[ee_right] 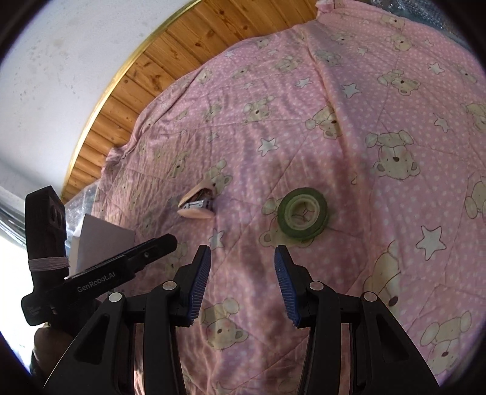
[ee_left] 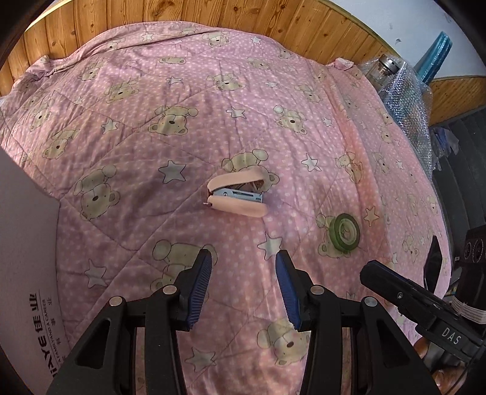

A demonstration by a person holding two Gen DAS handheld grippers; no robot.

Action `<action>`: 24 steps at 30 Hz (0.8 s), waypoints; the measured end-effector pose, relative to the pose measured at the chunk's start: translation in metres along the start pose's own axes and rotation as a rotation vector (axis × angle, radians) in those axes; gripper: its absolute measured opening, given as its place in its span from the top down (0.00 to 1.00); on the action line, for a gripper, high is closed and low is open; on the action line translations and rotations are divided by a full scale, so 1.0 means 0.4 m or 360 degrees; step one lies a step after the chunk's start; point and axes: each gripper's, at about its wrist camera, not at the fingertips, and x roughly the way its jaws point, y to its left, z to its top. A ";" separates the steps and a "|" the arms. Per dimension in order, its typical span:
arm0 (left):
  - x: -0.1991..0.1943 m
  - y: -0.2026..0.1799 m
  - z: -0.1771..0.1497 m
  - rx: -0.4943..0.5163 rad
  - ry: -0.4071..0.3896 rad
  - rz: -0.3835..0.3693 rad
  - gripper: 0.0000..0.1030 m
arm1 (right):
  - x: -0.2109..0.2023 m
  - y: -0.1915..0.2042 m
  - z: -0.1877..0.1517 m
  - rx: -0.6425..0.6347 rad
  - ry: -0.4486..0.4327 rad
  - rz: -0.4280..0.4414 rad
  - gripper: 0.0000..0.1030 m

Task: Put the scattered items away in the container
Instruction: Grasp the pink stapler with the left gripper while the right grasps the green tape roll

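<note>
Cut off at the left edge of the left wrist view: white box [ee_left: 27,273], only one printed side showing, interior hidden. Partly hidden behind the left tool [ee_right: 145,252] in the right wrist view as well. Wrapped in bubble wrap [ee_left: 407,100] at far right: glass jar [ee_left: 384,68], contents unreadable.

A home, most likely a bedroom. Soft pink quilted bedspread [ee_left: 182,100] printed with teddy bears, stars and white dots, spread wide over what looks to be a bed. Knotty orange pine wall panelling [ee_left: 212,15] behind it, with plain white plaster [ee_right: 60,76] above. Off to one side, household clutter: a bundle of clear bubble wrap [ee_left: 407,100] around something glassy, hard to make out at the blurred edge of the view.
</note>
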 end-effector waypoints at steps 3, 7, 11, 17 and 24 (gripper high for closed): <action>0.037 -0.001 0.038 -0.0025 0.0010 0.0017 0.56 | 0.012 -0.027 0.032 0.0027 -0.0003 -0.0018 0.55; 0.080 0.008 0.079 -0.0063 0.0006 0.0048 0.55 | 0.030 -0.055 0.065 0.0054 -0.0002 -0.0032 0.55; 0.116 0.018 0.088 -0.0062 0.0011 0.0086 0.41 | 0.051 -0.079 0.083 0.0064 0.0014 -0.0056 0.55; 0.108 0.034 0.028 -0.0058 0.0010 0.0116 0.41 | 0.064 -0.095 0.083 0.0047 0.0026 -0.0064 0.55; 0.059 0.110 -0.014 -0.0221 -0.0033 0.0205 0.41 | 0.064 -0.082 0.076 -0.0006 0.0020 -0.0094 0.55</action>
